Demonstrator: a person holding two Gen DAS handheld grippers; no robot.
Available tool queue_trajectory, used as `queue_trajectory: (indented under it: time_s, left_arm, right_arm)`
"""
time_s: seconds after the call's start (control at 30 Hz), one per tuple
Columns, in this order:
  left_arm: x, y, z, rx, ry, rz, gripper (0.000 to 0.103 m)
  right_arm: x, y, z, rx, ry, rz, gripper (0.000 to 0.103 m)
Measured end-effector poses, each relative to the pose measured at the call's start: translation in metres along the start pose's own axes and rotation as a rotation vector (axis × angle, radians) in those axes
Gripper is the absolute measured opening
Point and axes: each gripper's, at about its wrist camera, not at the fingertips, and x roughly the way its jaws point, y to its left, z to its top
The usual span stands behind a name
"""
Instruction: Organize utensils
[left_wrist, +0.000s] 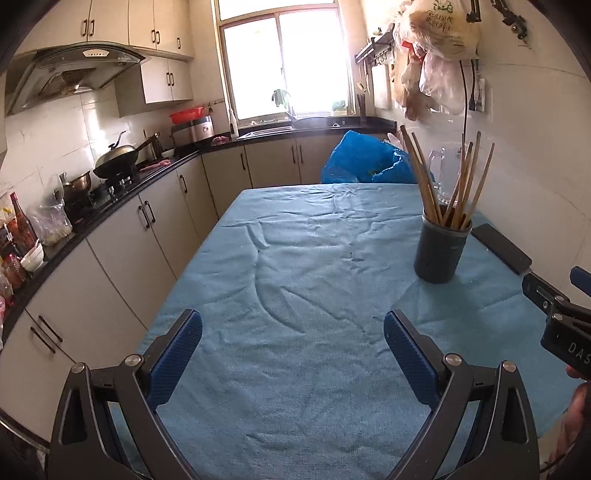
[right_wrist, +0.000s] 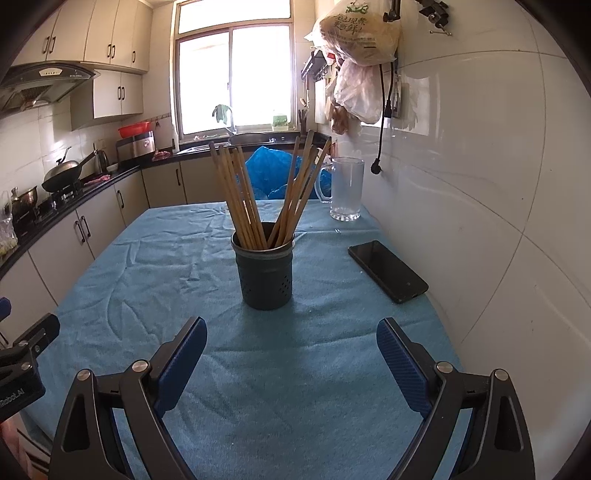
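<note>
A dark perforated utensil holder (right_wrist: 265, 273) stands upright on the blue tablecloth (right_wrist: 147, 266), filled with several wooden chopsticks (right_wrist: 240, 199) that fan out in two bunches. In the left wrist view the same holder (left_wrist: 441, 249) stands to the right, with its chopsticks (left_wrist: 461, 181) leaning apart. My right gripper (right_wrist: 291, 336) hovers just in front of the holder, jaws wide open with only cloth between them. My left gripper (left_wrist: 293, 328) is open over bare cloth, to the left of the holder. Part of the right gripper's body (left_wrist: 561, 317) shows at that view's right edge.
A black phone (right_wrist: 388, 271) lies flat right of the holder, near the tiled wall. A clear glass mug (right_wrist: 345, 188) stands at the far right of the table. A blue bag (left_wrist: 365, 158) sits beyond the far edge. Kitchen counter and cabinets (left_wrist: 110, 236) run along the left.
</note>
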Motion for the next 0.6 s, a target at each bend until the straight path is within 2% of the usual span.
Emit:
queue_trajectory:
  time_s: [0.6]
  left_arm:
    - [0.0072, -0.0042, -0.0034, 0.023, 0.018, -0.012, 0.098]
  right_arm:
    - [0.0086, 0.0042, -0.0042, -0.016, 0.031, -0.004, 0.096]
